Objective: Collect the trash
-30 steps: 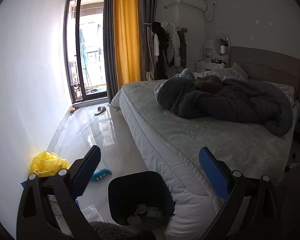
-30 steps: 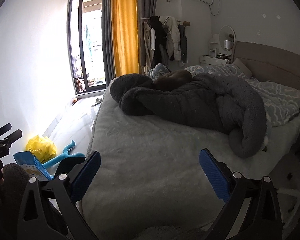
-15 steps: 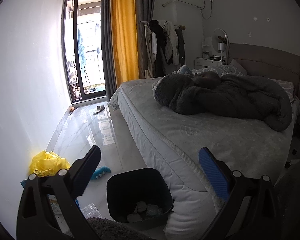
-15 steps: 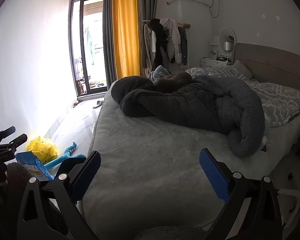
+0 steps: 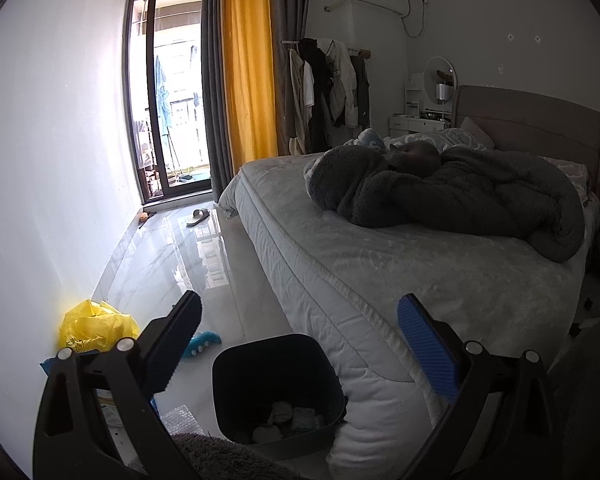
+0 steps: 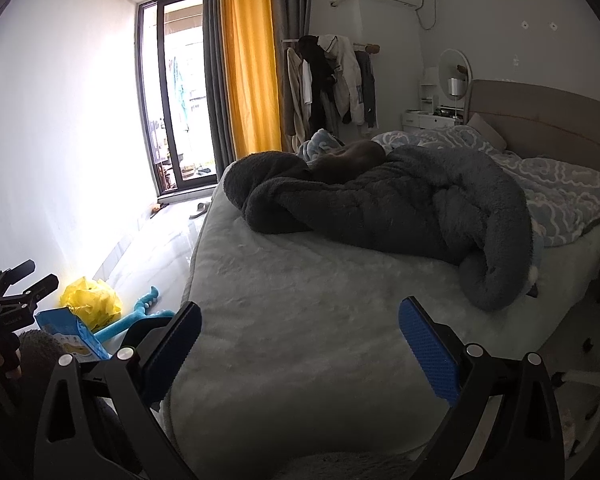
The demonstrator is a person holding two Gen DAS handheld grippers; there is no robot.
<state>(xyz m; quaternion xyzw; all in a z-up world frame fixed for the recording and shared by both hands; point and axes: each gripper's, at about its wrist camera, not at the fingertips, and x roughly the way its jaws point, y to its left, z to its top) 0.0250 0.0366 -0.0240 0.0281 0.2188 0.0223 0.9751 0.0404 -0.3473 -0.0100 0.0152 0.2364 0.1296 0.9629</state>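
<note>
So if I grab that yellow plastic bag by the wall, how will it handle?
The yellow bag looks crumpled and thin, so probably floppy and light. It will likely sag and collapse between the open left gripper pads; pinch a bunched fold.

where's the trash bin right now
In the left wrist view the dark trash bin stands on the floor at bottom centre, against the bed's near corner, with the yellow plastic bag to its left by the wall.

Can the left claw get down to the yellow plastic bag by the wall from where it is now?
Probably yes. The left claw is open and empty, and the yellow plastic bag lies on open floor against the wall, left of the black bin. Nothing visibly blocks the way.
</note>
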